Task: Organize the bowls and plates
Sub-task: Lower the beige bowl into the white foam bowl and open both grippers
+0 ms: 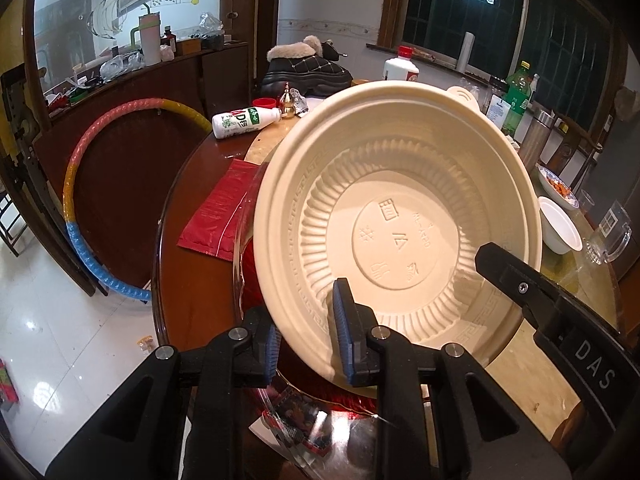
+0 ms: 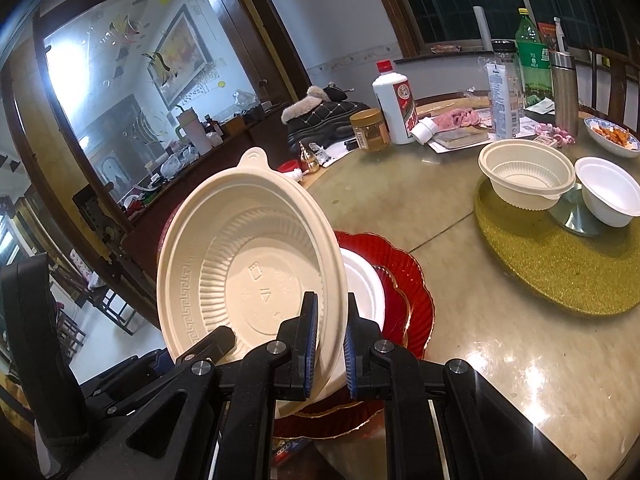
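**Both tongs pinch one tilted beige bowl**

Nearest in the left wrist view, the left tongs [image 1: 306, 344] are closed down on the lower rim of the beige bowl [image 1: 400, 232], one blue pad inside the wall and one outside. In the right wrist view the right tongs [image 2: 330, 344] are likewise nearly closed, gripping the same bowl [image 2: 248, 264] at another part of its rim. The bowl is held up on edge, its ribbed inside facing the cameras, above the red plate [image 2: 404, 280] that lies on the surface [image 2: 480, 344] with a white dish [image 2: 366, 284] on it.

The bowl looks like a thin moulded disposable: probably very light, a little springy, and smooth enough to slip or flex if pinched hard. The rolled rim seems the stiffest place to grip, as both tongs now do; its small tab [image 2: 253, 157] at the top edge is another candidate.

Farther off, a second beige bowl [image 2: 526, 178] and a white bowl [image 2: 608, 192] sit on the gold mat [image 2: 560, 272], a likely stacking place. Bottles stand beyond.
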`<action>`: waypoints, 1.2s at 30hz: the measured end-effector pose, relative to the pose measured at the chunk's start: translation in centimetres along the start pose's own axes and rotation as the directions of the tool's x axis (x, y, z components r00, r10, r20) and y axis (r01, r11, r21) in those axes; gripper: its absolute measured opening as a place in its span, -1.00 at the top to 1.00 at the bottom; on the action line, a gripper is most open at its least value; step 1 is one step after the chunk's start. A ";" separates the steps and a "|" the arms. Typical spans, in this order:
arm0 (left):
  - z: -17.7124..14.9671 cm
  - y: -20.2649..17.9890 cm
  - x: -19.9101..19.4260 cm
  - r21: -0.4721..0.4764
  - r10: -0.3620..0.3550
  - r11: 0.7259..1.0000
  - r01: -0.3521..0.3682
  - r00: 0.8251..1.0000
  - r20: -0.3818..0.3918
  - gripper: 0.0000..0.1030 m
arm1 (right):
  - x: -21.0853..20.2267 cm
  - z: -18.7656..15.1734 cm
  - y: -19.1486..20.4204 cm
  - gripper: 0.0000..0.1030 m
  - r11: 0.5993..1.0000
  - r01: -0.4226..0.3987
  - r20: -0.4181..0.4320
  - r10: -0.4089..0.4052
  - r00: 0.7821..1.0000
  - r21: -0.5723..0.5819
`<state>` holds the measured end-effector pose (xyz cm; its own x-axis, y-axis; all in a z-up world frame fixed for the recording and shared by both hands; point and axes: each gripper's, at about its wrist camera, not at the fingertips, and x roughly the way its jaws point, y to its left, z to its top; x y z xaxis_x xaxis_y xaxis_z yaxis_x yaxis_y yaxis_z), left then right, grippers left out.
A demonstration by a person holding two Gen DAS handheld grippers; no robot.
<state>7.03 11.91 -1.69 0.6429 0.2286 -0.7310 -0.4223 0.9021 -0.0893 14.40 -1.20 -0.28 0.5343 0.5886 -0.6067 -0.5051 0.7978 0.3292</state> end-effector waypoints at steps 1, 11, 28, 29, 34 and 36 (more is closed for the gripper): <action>0.0 0.0 0.0 0.001 0.001 1.000 -0.001 1.000 0.000 0.57 | 0.1 0.1 0.0 0.78 1.000 0.001 -0.001 -0.001 1.000 0.000; 0.1 0.1 0.7 -0.003 0.007 1.000 -0.007 0.999 -0.035 0.56 | 0.9 0.1 0.2 0.75 1.000 0.011 -0.030 -0.011 0.999 0.002; 0.4 1.2 0.1 -0.107 -0.009 0.994 0.008 1.000 -0.008 -0.43 | -1.2 0.3 -0.4 -0.40 1.000 0.020 0.043 -0.020 0.999 0.014; 0.4 1.3 0.0 -0.116 -0.009 0.993 0.009 1.000 -0.002 -0.48 | -1.6 0.4 -0.7 -0.46 1.000 0.019 0.056 -0.020 0.998 0.021; 0.6 1.6 -0.9 -0.158 0.005 0.987 0.000 0.999 0.032 -0.52 | -3.1 0.6 -2.4 -0.59 0.997 0.004 0.090 -0.010 0.996 0.071; 0.8 1.5 -1.4 -0.165 0.003 0.986 0.005 0.999 0.046 -0.52 | -3.6 0.6 -3.4 -0.59 0.995 -0.008 0.092 -0.001 0.996 0.100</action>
<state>5.98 13.27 -0.27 0.6708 0.2476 -0.6991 -0.5188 0.8303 -0.2037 14.63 -5.93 1.20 0.5949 0.5972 -0.5380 -0.4393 0.8021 0.4046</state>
